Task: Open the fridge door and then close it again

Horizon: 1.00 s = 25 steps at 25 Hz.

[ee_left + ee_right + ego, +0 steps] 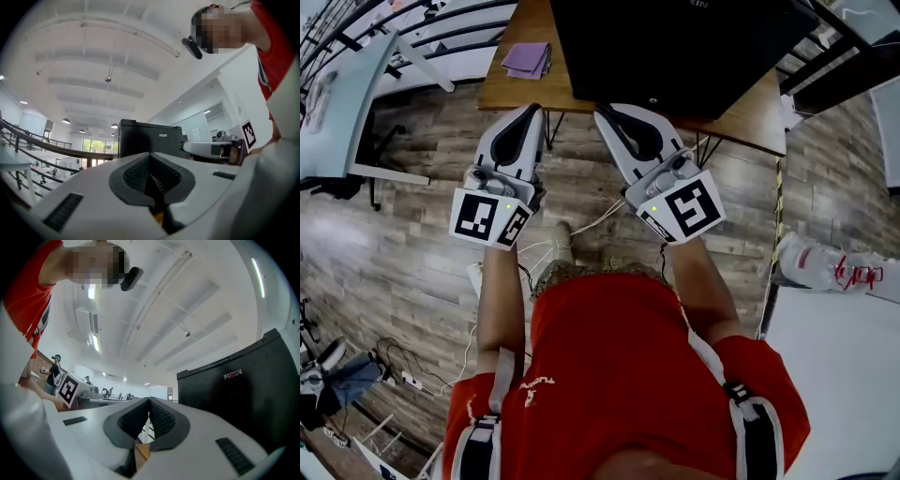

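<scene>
Both jaws pressed together, nothing between: left gripper [532, 112], right gripper [602, 114]. Fridge [675, 47] on table [514, 89] just ahead, apparently shut. Best to spread one pair, catch door [234, 394] edge squarely, pull slowly.

A brown wooden table [514, 94] is set on a grey wood-plank floor [394, 253]. A white desk [342, 103] is seen to the table's left. Above the table, a white beamed ceiling [93, 56] is hung with round lamps [66, 121]. Far behind it, a bright window [96, 145] is shown.
</scene>
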Motion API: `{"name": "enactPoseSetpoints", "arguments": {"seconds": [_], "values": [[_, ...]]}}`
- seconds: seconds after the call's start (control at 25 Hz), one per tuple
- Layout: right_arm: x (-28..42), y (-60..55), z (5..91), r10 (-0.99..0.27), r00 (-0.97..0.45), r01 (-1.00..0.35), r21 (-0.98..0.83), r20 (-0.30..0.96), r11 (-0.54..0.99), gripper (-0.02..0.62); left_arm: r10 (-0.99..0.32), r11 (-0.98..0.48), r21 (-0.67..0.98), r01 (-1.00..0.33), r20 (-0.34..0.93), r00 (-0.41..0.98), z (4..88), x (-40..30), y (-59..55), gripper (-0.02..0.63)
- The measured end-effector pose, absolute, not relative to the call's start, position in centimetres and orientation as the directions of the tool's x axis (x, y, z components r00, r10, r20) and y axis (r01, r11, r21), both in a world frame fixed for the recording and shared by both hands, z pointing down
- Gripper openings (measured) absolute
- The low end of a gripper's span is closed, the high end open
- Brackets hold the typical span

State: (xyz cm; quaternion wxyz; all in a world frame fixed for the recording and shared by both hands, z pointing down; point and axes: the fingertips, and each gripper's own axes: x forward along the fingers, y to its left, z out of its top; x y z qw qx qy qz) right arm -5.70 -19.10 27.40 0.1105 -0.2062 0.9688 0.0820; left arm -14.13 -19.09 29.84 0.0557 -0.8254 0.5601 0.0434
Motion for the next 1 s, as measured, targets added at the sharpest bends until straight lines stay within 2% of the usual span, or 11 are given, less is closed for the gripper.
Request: {"name": "enactPoseSetpoints", "arguments": {"seconds": [0.76,1.0], "values": [[-12.0,-26.0,28.0,-0.586,-0.782,-0.616,0.128,-0.211,0.777,0.026,-0.783,-0.607,-0.041,-0.793,-0.139,0.607,30.0,-19.1,-30.9,0.015],[-13.3,-27.8,28.1,-0.645,-0.741,-0.670,0.139,-0.189,0.729,0.026,-0.709,-0.695,-0.043,-0.718,-0.125,0.694,29.9,-19.3,-34.4,0.090]]}}
